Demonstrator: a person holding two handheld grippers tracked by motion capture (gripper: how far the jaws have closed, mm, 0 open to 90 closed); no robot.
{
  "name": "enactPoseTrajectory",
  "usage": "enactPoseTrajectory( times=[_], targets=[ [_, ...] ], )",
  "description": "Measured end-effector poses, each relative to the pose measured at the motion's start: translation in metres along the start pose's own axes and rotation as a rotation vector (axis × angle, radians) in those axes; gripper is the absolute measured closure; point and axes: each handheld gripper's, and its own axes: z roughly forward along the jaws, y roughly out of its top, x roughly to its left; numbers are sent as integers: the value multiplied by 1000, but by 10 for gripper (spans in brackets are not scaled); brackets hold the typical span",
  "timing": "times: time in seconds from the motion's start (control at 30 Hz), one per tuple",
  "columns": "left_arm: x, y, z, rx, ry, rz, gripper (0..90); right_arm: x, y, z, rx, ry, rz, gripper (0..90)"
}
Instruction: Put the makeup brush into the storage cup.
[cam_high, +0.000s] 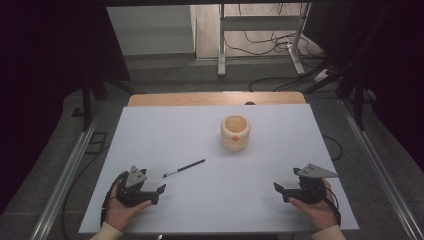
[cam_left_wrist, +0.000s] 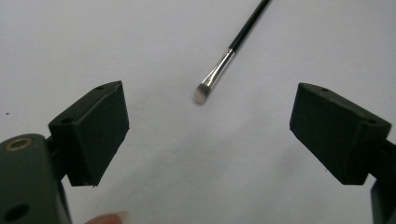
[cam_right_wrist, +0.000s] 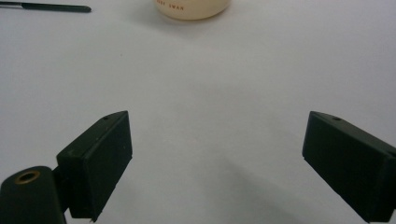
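Note:
A thin black-handled brush (cam_high: 184, 168) lies on the white table (cam_high: 200, 130), its silver ferrule and pale bristles toward me. My left gripper (cam_high: 158, 194) rests near the front left, open and holding nothing. In the left gripper view its jaws (cam_left_wrist: 210, 135) stand wide apart, with the brush tip (cam_left_wrist: 201, 93) just ahead of them, untouched. A cream cup (cam_high: 235, 132) with an orange mark stands upright past the middle. My right gripper (cam_high: 280, 192) sits at the front right, open and holding nothing. In the right gripper view, the cup's base (cam_right_wrist: 191, 9) and the brush handle (cam_right_wrist: 51, 7) lie far ahead of the right gripper (cam_right_wrist: 215, 158).
A wooden strip (cam_high: 215, 98) borders the table's far edge. Beyond it are a metal desk frame (cam_high: 260, 30) and loose cables on the floor. Metal rails (cam_high: 65, 175) run along both sides of the table.

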Motion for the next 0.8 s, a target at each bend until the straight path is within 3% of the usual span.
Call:
enactPoseTrajectory(
  times=[0.8],
  targets=[
    [0, -2, -6, -14, 5, -1, 126, 1, 1, 1, 20, -7, -28, 103]
  ],
)
